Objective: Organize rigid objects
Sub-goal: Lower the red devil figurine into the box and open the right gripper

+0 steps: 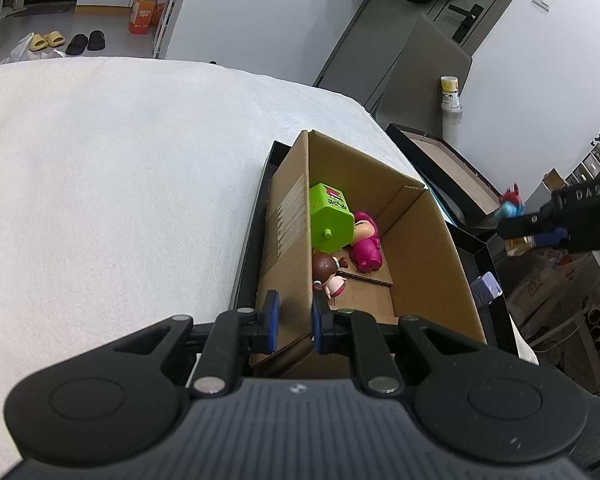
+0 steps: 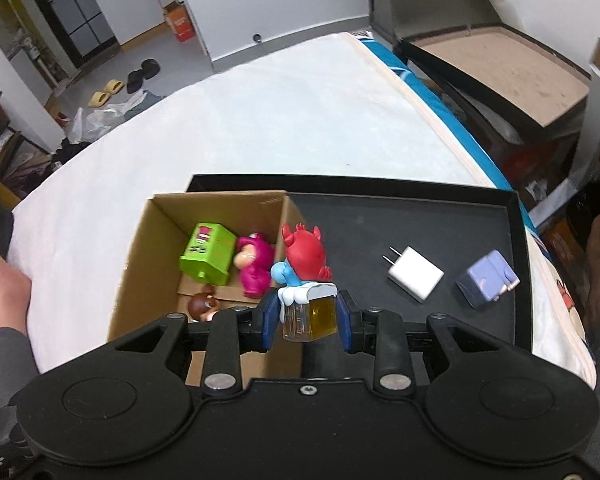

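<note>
Here's the left hand-held gripper [image 1: 293,322], its blue pads clamped on the near wall of the cardboard box [image 1: 420,264], one pad outside, one inside, pinching the board between them. The box sits at the left end of a black tray [image 2: 516,240], and the tray rests on a white-covered bed [image 2: 260,120]. Down inside the box: a green block toy [image 2: 208,253] on its side, a pink figure [image 2: 254,266] right against it, touching, and a small brown-haired doll [image 1: 328,274] near the wall that the left gripper holds. Over to the right hand-held gripper [image 2: 309,314], and it's got something, folks: its pads are pressed on a clear amber-tinted base [image 2: 312,316], and on that base stands a blue figure with a red hat [image 2: 304,256], upright, seen from above against the box's right wall and the tray floor. From the left wrist view that same gripper hangs off to the right of the box, clear of the tray. Still lying on the tray floor, well apart from the box: a white plug adapter [image 2: 415,274], prongs pointing away to the upper left, and just beside it a lilac cube-shaped toy [image 2: 486,278]. A sleeved hand [image 2: 2,276] rests at the bed's left edge.
</note>
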Motion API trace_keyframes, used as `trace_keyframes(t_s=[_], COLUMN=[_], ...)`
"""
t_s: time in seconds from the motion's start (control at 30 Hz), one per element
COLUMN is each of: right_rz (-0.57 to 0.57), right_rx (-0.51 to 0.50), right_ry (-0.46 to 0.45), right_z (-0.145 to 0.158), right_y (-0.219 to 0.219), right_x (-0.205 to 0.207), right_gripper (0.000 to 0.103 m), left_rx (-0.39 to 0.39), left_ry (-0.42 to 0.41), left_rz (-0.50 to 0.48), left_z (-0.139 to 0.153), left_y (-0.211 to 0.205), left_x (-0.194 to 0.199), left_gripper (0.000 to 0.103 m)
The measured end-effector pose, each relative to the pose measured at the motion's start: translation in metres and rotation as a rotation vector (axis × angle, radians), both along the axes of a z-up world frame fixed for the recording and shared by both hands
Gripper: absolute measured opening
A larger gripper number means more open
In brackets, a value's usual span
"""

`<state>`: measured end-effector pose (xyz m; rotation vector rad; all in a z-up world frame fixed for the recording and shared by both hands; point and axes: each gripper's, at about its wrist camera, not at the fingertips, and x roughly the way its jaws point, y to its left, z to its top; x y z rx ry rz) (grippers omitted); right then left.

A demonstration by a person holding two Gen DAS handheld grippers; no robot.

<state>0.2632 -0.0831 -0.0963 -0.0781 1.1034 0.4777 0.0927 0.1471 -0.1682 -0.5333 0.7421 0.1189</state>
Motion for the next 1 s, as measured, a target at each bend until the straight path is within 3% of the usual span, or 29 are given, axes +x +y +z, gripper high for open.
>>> trace_keyframes(t_s=[0.5, 1.0], right_rz=[0.083, 0.134], right_rx=[-0.011, -0.073], right_ry=[-0.006, 0.021], right_z=[0.003, -0.025], right_y=[0.049, 0.084], right_x=[-0.006, -0.011], right_gripper=[0.03, 0.03], left_rx=[0.001, 0.002], left_ry=[0.0, 0.0], left_rz=[0.0, 0.0], left_z=[-0.001, -0.001], left_y=[-0.001, -0.001], left_x=[0.001, 0.001], left_gripper=[0.014, 0.014])
